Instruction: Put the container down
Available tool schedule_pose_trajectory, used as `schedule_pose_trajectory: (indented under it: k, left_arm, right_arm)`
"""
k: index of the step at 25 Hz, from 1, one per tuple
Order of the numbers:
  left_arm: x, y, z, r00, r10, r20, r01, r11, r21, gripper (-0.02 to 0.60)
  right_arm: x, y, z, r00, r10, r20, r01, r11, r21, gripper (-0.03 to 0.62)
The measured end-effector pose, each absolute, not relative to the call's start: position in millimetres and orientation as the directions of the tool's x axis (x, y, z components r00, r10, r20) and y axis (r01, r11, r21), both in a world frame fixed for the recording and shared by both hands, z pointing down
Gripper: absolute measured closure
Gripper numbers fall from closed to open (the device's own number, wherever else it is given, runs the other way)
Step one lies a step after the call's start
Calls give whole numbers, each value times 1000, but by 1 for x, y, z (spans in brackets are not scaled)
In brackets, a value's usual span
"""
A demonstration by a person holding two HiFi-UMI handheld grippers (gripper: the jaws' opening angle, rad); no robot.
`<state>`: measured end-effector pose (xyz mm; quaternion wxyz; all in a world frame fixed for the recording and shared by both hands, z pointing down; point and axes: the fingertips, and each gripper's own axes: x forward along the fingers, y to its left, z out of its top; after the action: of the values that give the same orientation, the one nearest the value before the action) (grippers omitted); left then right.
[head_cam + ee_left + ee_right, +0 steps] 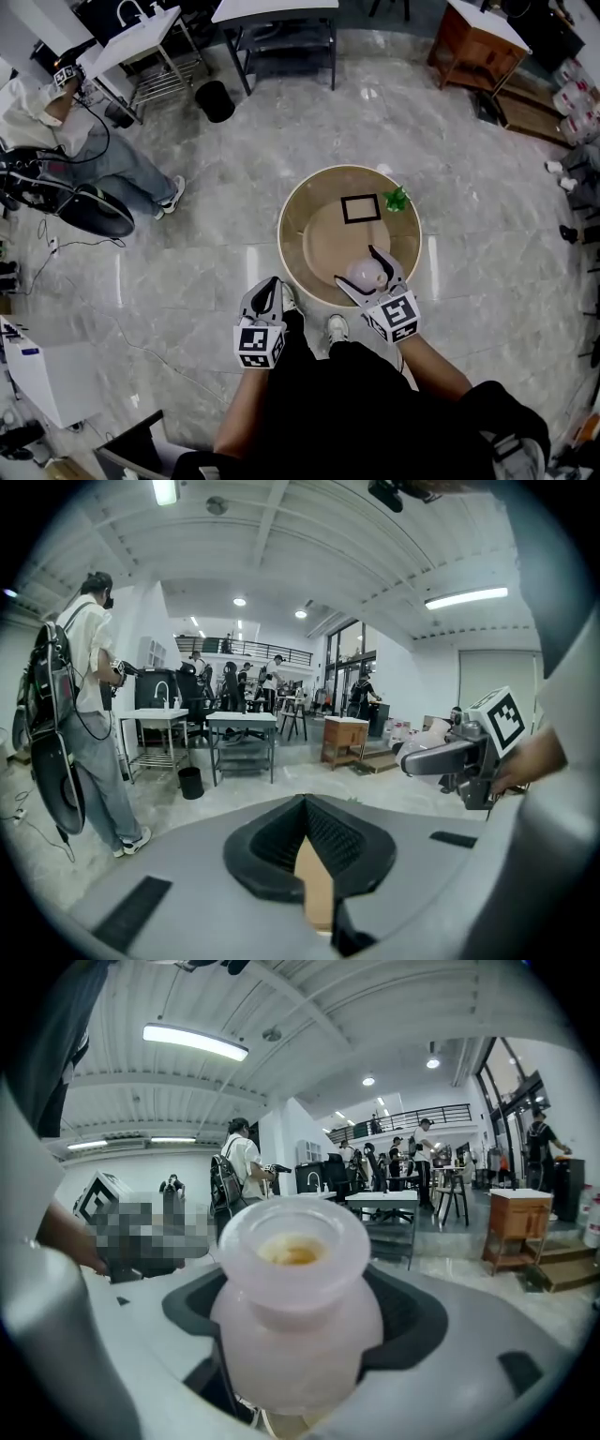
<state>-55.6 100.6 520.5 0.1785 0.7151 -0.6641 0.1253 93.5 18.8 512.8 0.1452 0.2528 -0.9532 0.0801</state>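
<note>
A frosted, pale pink container (366, 274) with a wide open mouth is held upright in my right gripper (356, 264), just above the near side of the round wooden table (292, 214). In the right gripper view the container (295, 1316) fills the space between the jaws of my right gripper (298, 1288), and something yellowish shows inside it. My left gripper (274, 284) hangs off the table's near-left edge, shut and holding nothing; in its own view the left gripper (314, 855) has its pads together. The right gripper (459, 752) shows there at the right.
On the table lie a black square frame (361, 208) and a small green object (397, 199) at the far right rim. A seated person (94, 159) is at the far left. A black bin (215, 100), metal tables and a wooden cabinet (478, 42) stand beyond.
</note>
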Motion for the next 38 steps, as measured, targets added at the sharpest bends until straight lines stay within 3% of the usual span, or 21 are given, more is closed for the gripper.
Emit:
schedule_pose_trajectory:
  k: [23, 38]
  left_arm:
    - [-226, -26, 537, 252, -873, 417, -968, -229, 105, 589]
    - [-243, -104, 635, 211, -873, 440, -977, -170, 130, 589]
  right_arm:
    - [-68, -87, 535, -700, -594, 395, -626, 777, 59, 178]
    - [-88, -172, 699, -643, -570, 512, -645, 763, 39, 177]
